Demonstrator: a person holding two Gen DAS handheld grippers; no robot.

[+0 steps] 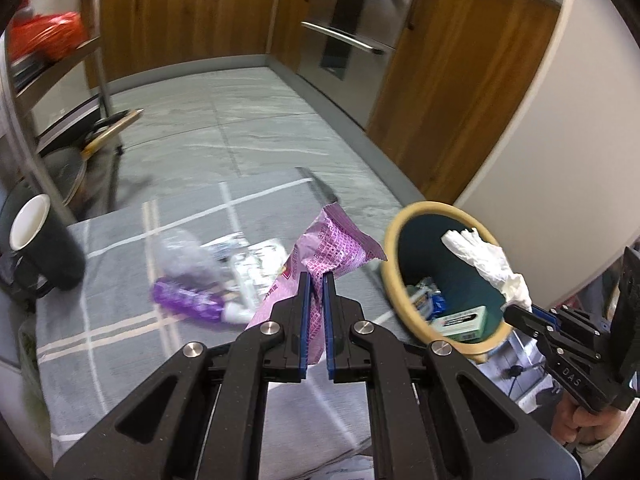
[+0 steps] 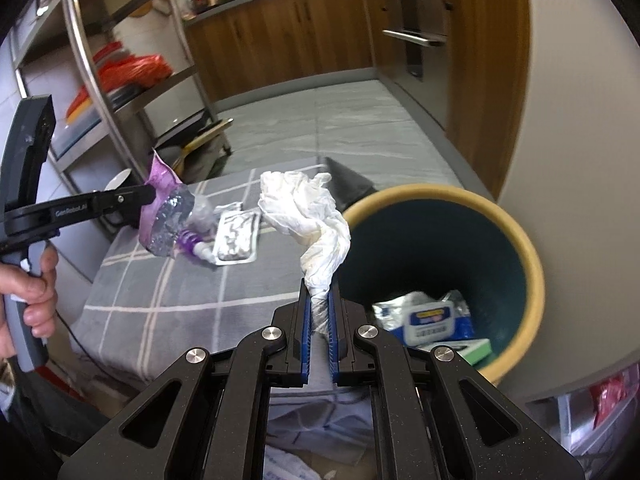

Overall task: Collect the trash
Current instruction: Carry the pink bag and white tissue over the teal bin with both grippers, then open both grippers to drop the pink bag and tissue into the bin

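We have the left gripper point(image 1: 316, 276) clamped on a pink wrapper point(image 1: 332, 248) and the right gripper point(image 2: 319, 294) clamped on a crumpled white tissue point(image 2: 308, 212), both lifted clear of the checked cloth point(image 1: 120, 312). The bin point(image 2: 532, 280) sits just right of and beyond the right gripper (some trash already inside). The risks, as we judge them: the tissue snagging on the rim, or the light wrapper drifting outside if released short. More wrappers point(image 1: 192, 296) lie ahead of the left gripper.
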